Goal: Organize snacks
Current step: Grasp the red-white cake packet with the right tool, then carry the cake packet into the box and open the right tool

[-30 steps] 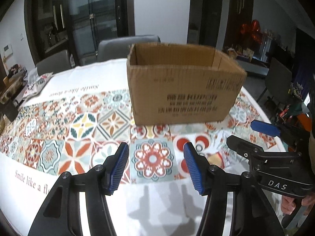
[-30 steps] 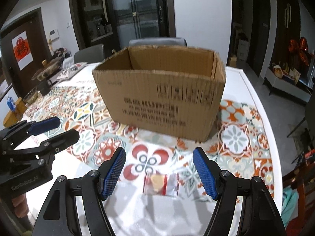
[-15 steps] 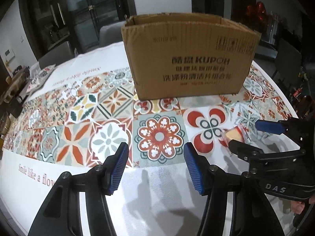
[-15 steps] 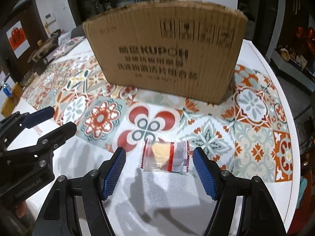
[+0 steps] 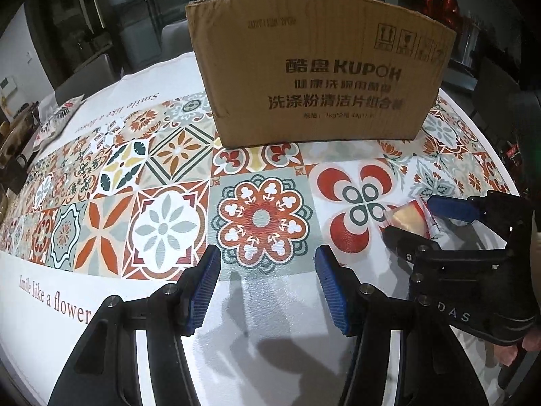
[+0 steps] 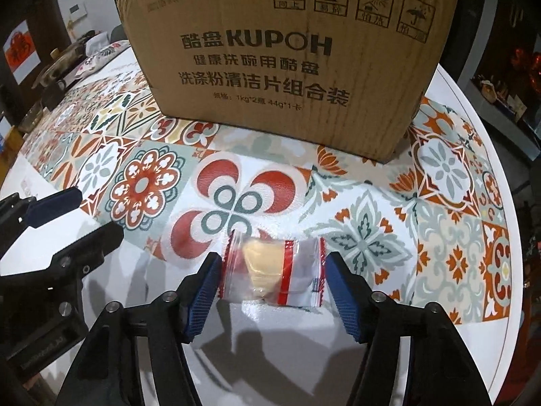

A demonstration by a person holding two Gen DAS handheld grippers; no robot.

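Right tongs are lowered versus a second ago, jaws closing around clear red-striped snack packet on patterned-cloth table, pads not yet pressing. Left tongs stay half-open, empty. Brown cardboard box looms larger.

Both wrist views tilt down, close over the tablecloth — sharing the cardboard box

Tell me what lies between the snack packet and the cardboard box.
Nothing but bare patterned tablecloth: the right wrist view shows the snack packet lying flat between the closing right gripper, with only cloth up to the box.
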